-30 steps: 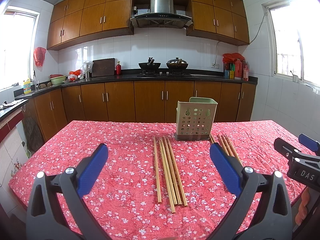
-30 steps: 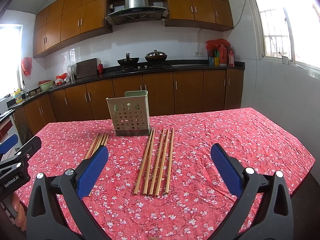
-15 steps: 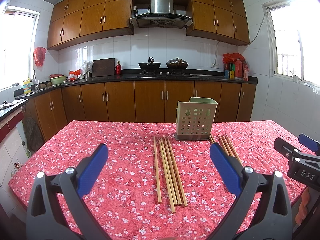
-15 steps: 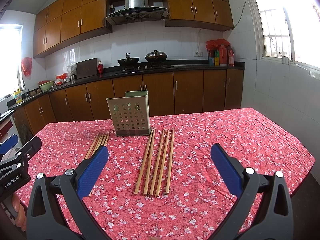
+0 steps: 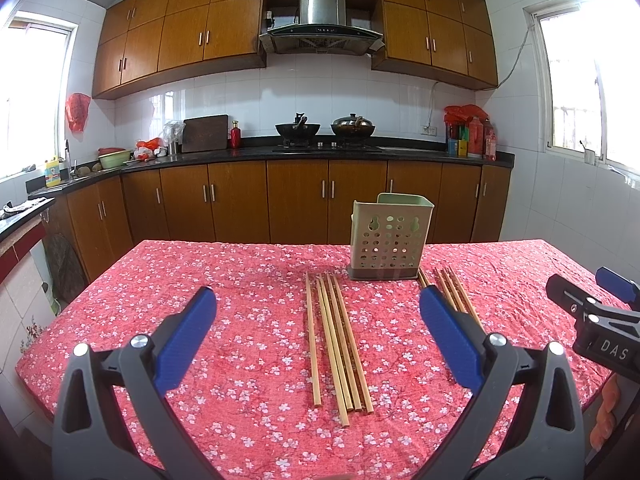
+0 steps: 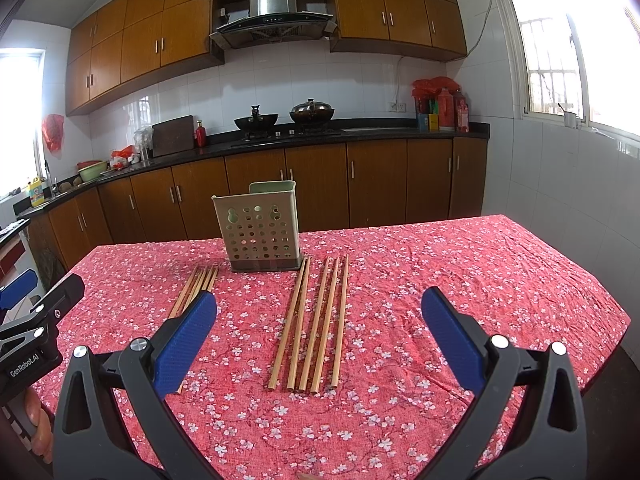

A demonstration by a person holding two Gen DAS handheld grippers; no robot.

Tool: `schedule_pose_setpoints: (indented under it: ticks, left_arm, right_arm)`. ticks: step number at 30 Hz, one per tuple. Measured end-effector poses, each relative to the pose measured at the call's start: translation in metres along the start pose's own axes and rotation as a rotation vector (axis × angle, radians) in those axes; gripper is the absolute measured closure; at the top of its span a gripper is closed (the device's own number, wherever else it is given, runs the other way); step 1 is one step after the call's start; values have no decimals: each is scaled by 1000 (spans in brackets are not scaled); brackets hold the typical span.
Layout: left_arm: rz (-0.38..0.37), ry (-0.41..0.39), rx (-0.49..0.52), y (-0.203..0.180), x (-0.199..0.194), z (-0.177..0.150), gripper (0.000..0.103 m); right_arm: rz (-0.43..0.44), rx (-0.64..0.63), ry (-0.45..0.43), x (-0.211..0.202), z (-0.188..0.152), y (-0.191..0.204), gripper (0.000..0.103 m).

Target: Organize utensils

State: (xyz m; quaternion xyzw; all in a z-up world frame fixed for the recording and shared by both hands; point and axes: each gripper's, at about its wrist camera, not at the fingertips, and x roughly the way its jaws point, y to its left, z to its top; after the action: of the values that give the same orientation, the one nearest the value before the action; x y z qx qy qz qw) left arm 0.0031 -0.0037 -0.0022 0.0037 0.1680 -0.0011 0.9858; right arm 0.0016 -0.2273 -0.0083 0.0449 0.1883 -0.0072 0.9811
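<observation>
- A kitchen: brown cupboards (image 5: 224,200) run along the far wall under a black worktop, with a steel hood (image 5: 322,20) above two woks (image 5: 298,130).
- A bench (image 5: 240,280) fills the foreground, covered in a red cloth with small white flowers.
- The left tongs (image 5: 316,300) hover low over the near edge of the bench, blue pads spread wide and gripping nothing.
- The right tongs (image 6: 318,304) hover beside them, also spread wide and empty. In the left view they show only as a black tip at the right edge, with fingers (image 5: 604,412) of a hand below.
- A pale green holder (image 5: 390,238), pierced with round holes, stands upright near the middle of the bench, towards the far side.
- One chopstick set (image 5: 336,340) lies flat on the cloth in front of the holder and to its left, running from near to far, the sticks side by side and close together.
- A second chopstick set (image 6: 316,320) lies flat in front of the holder and to its right, five sticks roughly parallel. One far tip lies just beside the holder's base; I cannot tell whether it touches.
- Both sets lie outside the holder.
</observation>
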Motion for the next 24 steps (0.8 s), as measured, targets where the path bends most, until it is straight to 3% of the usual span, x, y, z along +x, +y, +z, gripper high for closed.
schedule_pose_setpoints:
  ticks: [4, 12, 15, 20, 24]
  left_arm:
    - [2, 15, -5, -2, 7, -4, 4]
    - [102, 219, -23, 14, 53, -23, 4]
    - [113, 282, -27, 20, 66, -31, 4]
    - [95, 381, -69, 36, 90, -38, 4]
    - [77, 422, -99, 48, 111, -38, 6]
  right_arm:
    - [-3, -2, 12, 3, -1, -2, 2]
    - [-35, 52, 189, 48, -19, -19, 3]
    - [-66, 64, 278, 73, -24, -28, 16]
    - [-59, 132, 432, 116, -33, -41, 62]
    - [-37, 159, 497, 143, -39, -40, 76]
